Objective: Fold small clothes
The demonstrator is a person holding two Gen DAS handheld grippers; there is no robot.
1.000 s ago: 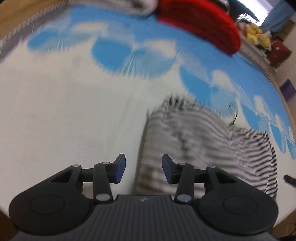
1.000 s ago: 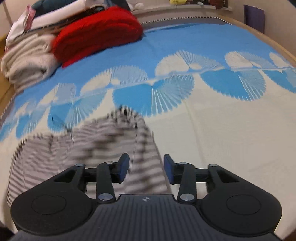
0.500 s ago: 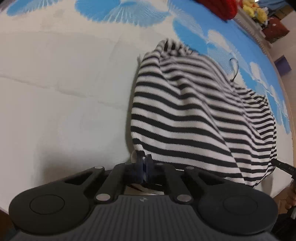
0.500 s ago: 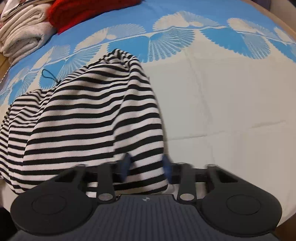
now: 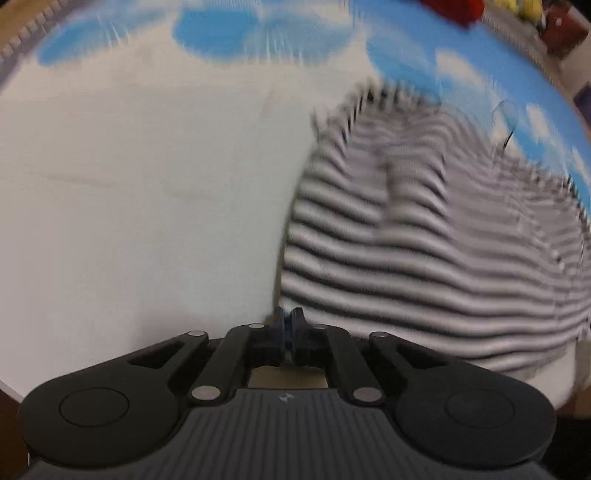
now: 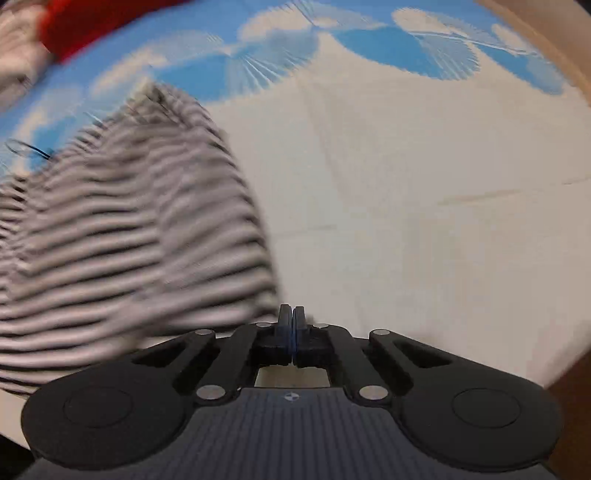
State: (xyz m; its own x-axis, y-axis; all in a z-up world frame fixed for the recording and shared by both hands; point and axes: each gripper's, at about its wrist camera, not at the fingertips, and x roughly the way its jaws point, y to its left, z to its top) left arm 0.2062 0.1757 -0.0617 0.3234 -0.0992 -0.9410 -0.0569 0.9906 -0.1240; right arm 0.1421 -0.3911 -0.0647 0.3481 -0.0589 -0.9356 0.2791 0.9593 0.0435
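Note:
A black-and-white striped garment (image 5: 424,251) lies on the white and blue bed cover, blurred by motion. My left gripper (image 5: 287,318) is shut on the garment's near left corner. In the right wrist view the same garment (image 6: 129,236) spreads to the left, and my right gripper (image 6: 291,318) is shut on its near right corner. A thin black cord (image 5: 508,136) lies on the cover at the garment's far edge.
The bed cover (image 6: 406,184) has blue fan patterns along its far side. A red folded item (image 6: 85,33) and pale folded clothes (image 6: 14,70) lie at the far left in the right wrist view. The bed's near edge is just under both grippers.
Both grippers went from open to shut on the garment's near corners; the right one closed in the last half second. Both views are now blurred as the garment moves.

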